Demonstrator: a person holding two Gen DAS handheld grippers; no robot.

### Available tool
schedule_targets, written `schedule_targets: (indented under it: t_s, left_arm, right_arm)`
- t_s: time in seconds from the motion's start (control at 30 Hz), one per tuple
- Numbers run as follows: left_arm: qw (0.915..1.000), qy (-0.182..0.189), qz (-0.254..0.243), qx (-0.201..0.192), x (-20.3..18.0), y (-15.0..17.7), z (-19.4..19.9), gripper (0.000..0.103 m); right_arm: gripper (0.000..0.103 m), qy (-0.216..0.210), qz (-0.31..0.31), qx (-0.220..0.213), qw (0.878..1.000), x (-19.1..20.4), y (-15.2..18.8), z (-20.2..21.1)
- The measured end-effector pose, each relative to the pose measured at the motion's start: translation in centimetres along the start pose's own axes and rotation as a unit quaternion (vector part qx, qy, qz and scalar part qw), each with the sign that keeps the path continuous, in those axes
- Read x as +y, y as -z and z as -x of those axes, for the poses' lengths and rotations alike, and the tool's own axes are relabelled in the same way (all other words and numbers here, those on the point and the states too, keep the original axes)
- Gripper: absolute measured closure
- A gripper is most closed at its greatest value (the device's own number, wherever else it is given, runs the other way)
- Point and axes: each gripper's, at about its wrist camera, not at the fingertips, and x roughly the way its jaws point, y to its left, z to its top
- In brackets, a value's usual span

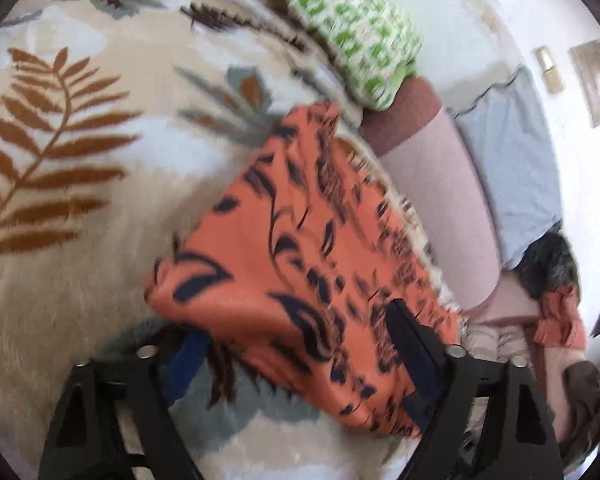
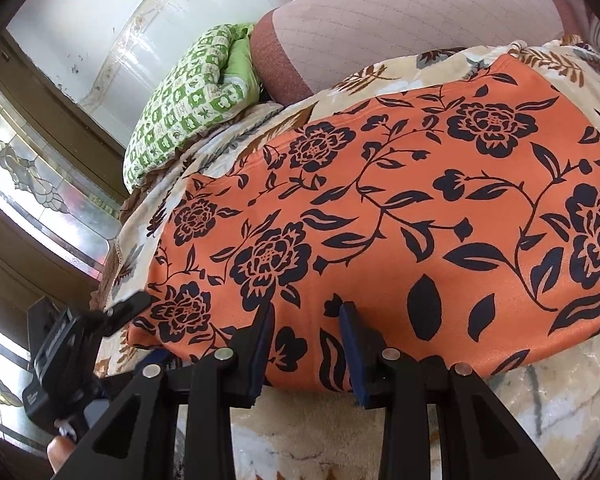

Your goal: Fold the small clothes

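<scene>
An orange garment with a black flower print (image 2: 400, 208) lies folded flat on a cream blanket with brown leaves (image 1: 80, 160). My right gripper (image 2: 308, 340) stands at the garment's near edge, shut on a strip of the cloth, which shows a slight crease between the pads. My left gripper (image 1: 300, 332) is open wide at the garment's corner (image 1: 284, 280). The cloth lies loosely between its fingers and neither pad presses on it. In the right wrist view one left finger (image 2: 130, 306) shows by the garment's left corner. The left wrist view is blurred.
A green and white patterned quilt (image 2: 180, 108) is bundled at the blanket's far end. A pink quilted cushion (image 1: 440, 184) and a pale blue cloth (image 1: 512, 168) lie beside the garment. More orange cloth (image 1: 560, 320) is heaped near them. A patterned glass window (image 2: 32, 184) is at the left.
</scene>
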Motion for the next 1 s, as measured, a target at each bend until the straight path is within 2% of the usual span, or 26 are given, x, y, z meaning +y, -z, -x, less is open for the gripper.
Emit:
schedule_targets:
  t_s: [0.07, 0.1, 0.13, 0.2, 0.23, 0.27, 0.3, 0.33, 0.4, 0.43, 0.5, 0.53, 0.57, 0.67, 0.73, 0.8, 0.87, 1.0]
  left_arm:
    - [0.999, 0.003, -0.04, -0.022, -0.8, 0.0, 0.5, 0.071]
    - [0.9973, -0.003, -0.069, -0.026, -1.5, 0.1, 0.4, 0.073]
    - [0.995, -0.01, -0.096, -0.027, -2.2, 0.3, 0.3, 0.073]
    - [0.995, -0.011, -0.097, -0.022, -2.3, 0.6, -0.1, 0.071]
    - [0.996, -0.011, -0.087, -0.015, -2.1, 0.6, -0.5, 0.054]
    - [0.9977, -0.009, -0.067, 0.003, -1.6, 0.5, -1.2, 0.023]
    - [0.9988, -0.005, -0.041, 0.027, -0.9, 0.6, -1.8, 0.015]
    - [0.9992, 0.004, -0.021, 0.034, -0.5, 0.7, -2.2, 0.015]
    - [0.9988, 0.005, -0.046, 0.019, -1.3, 1.0, -1.9, 0.015]
    - [0.9978, 0.004, -0.063, 0.021, -1.7, 1.1, -2.0, 0.015]
    - [0.9964, -0.008, -0.083, 0.013, -1.7, 1.5, -1.7, 0.042]
    - [0.996, -0.017, -0.087, 0.014, -1.6, 1.4, -1.9, 0.067]
    - [0.9958, -0.026, -0.087, 0.015, -1.4, 1.3, -2.1, 0.073]
    - [0.9976, -0.011, -0.066, 0.02, -0.6, 1.0, -2.2, 0.076]
    - [0.9966, -0.015, -0.08, 0.018, -0.8, 1.1, -2.0, 0.077]
    - [0.9964, -0.014, -0.083, 0.015, -1.0, 1.2, -2.1, 0.079]
    - [0.9962, -0.006, -0.086, 0.012, -1.5, 1.1, -1.8, 0.08]
    - [0.9916, 0.008, -0.129, -0.005, -3.8, 1.4, 0.2, 0.082]
  right_arm:
    - [0.067, 0.003, 0.004, 0.002, 1.0, 0.0, 0.0, -0.2]
    - [0.067, 0.004, 0.004, 0.003, 1.0, 0.0, 0.0, -0.2]
    - [0.067, 0.004, 0.003, 0.003, 1.0, 0.0, 0.0, -0.3]
    - [0.067, 0.004, 0.0, 0.003, 1.0, -0.1, 0.0, -0.4]
    - [0.067, 0.005, 0.001, 0.003, 1.0, 0.0, 0.0, -0.4]
    - [0.067, 0.006, 0.001, 0.002, 1.0, 0.0, 0.0, -0.4]
    - [0.067, 0.007, 0.001, 0.002, 1.0, 0.0, 0.0, -0.5]
    - [0.067, 0.007, 0.0, 0.001, 1.0, 0.0, 0.0, -0.5]
    - [0.067, 0.007, 0.0, 0.0, 1.0, -0.1, -0.1, -0.6]
    - [0.067, 0.007, 0.0, -0.002, 1.0, -0.1, -0.2, -0.6]
    - [0.067, 0.004, -0.002, -0.012, 1.0, -0.1, -0.3, -0.4]
    - [0.067, 0.002, -0.003, -0.019, 1.0, -0.2, -0.4, -0.2]
    - [0.067, 0.0, -0.002, -0.026, 1.0, -0.1, -0.5, -0.1]
    - [0.067, 0.016, 0.002, -0.023, 1.0, -0.3, -0.5, -0.6]
    - [0.07, 0.029, -0.006, 0.009, 1.0, -1.1, -0.4, -2.3]
    - [0.071, 0.028, -0.008, 0.006, 1.0, -1.3, -0.5, -2.3]
    - [0.071, 0.017, -0.028, 0.013, 0.999, -1.7, -0.7, -2.1]
    - [0.071, -0.018, -0.071, 0.02, 0.997, -3.3, -0.8, -1.6]
